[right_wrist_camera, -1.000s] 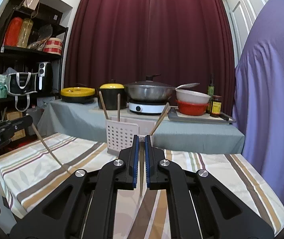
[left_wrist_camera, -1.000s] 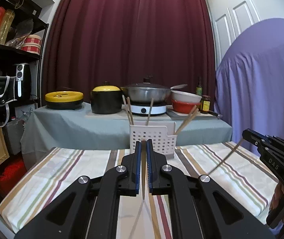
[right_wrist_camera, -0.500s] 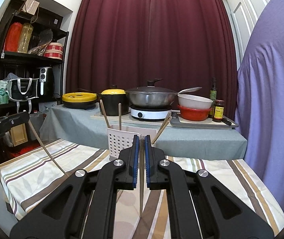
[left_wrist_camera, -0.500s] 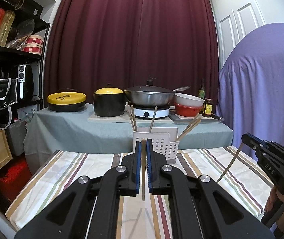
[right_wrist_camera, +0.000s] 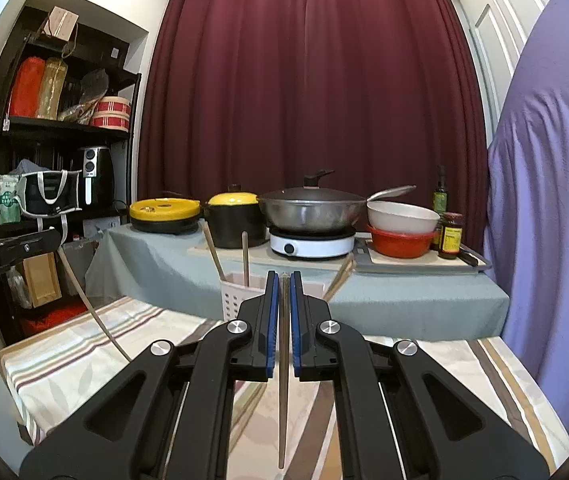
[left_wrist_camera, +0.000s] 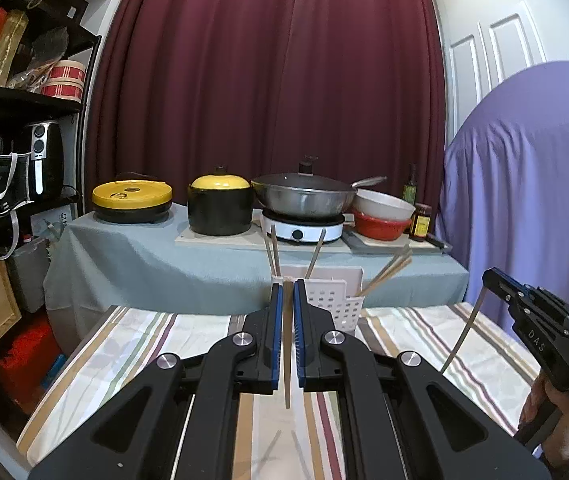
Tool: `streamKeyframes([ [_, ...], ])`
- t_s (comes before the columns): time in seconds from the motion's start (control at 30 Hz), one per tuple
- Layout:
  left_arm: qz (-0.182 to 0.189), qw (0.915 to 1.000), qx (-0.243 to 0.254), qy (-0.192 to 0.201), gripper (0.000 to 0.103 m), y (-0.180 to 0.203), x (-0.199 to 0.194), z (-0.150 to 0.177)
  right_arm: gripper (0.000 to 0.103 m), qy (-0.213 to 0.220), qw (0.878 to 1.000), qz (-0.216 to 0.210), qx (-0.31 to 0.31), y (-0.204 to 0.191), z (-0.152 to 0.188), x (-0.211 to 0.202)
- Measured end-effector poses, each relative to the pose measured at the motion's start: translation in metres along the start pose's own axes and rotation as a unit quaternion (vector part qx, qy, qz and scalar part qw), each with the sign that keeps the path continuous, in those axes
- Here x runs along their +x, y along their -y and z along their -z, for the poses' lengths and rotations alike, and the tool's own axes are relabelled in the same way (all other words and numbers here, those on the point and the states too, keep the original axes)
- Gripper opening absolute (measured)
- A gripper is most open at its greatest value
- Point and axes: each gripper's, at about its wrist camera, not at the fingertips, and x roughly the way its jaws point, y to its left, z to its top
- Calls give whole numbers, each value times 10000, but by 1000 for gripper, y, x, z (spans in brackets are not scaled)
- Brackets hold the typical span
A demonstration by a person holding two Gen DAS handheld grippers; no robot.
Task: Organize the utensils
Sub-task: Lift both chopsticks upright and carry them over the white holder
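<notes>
a: left wrist view first. what has the left gripper [left_wrist_camera: 287,308] got?

b: its blue-padded jaws are clamped on one thin wooden chopstick [left_wrist_camera: 286,360], which hangs tip-down between them above the striped tablecloth [left_wrist_camera: 144,344]. held near its upper end, i'd judge, so the tip can be dropped into a slot.

a: and the target?

b: the white perforated plastic utensil holder [left_wrist_camera: 334,300] at the far edge of the table, just ahead of the jaws. several chopsticks already lean out of it. at the right edge the right gripper [left_wrist_camera: 488,278] pinches a second chopstick [left_wrist_camera: 462,332], slanting down over the cloth.

a: right wrist view?

b: same story. the right gripper [right_wrist_camera: 281,308] is closed tight on its own chopstick [right_wrist_camera: 282,380], hanging nearly straight down. the holder [right_wrist_camera: 232,296] sits ahead, slightly left, partly hidden by the jaws. at the left edge the left gripper [right_wrist_camera: 50,236] carries its stick [right_wrist_camera: 92,312] at a slant.

a: so, progress?

b: partway, it seems: some sticks stored, two in hand, both clear of the cloth and not yet over the holder.
</notes>
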Motion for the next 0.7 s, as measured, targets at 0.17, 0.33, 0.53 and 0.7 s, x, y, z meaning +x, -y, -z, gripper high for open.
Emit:
streamKeyframes([
  [0.17,-43,9998,10,192,6,-5,11,-16,6,175,9998,-71,-40,3,-18,19],
  [0.33,-92,9993,83,347,6,-6,29,-33,6,382,9992,-80,-115,5,-36,42],
  [0.53,21,9987,83,512,6,-7,56,-58,6,664,9976,-90,-150,12,-60,71],
  [0.7,132,9979,104,628,6,-3,80,-79,6,872,9960,-119,-124,20,-80,99],
])
